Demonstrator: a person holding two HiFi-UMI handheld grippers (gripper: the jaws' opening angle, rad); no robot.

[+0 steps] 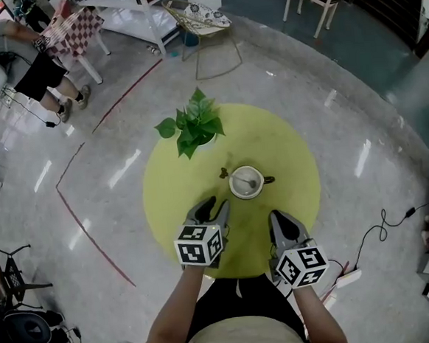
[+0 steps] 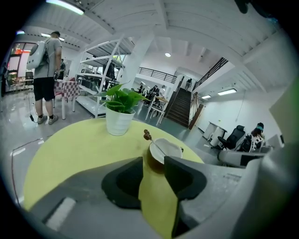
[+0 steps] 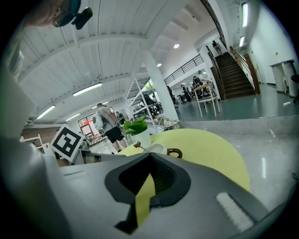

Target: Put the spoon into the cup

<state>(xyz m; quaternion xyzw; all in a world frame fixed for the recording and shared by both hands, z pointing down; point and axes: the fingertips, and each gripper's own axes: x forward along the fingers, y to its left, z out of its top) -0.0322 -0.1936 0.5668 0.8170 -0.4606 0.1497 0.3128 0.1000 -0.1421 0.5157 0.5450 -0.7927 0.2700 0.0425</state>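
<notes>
Nearest me, both grippers hang over the near edge of the round yellow-green table [image 1: 171, 201]. The left gripper [image 1: 211, 208] is released: its own view shows the jaws apart with only bare tabletop between them. The right gripper [image 1: 280, 219] is clenched on nothing; in its view the fingertips meet, with a sliver of table showing below them.

Beyond the jaws, near the table's middle, stands the white cup [image 1: 236, 193]. The spoon [image 2: 155, 144] is already in it, its bowl down inside and its handle leaning out over the rim on the side toward the plant. Further back, a white pot [image 2: 117, 122] holds a leafy green plant [image 1: 194, 123].

From the head view I get the layout from above: the cup's dark handle points away from the plant, and cables trail on the floor. Only the gripper views give me the room at eye level: shelving, a staircase, and a person standing with a backpack. The right gripper view also catches the left gripper's marker cube [image 3: 67, 142].
</notes>
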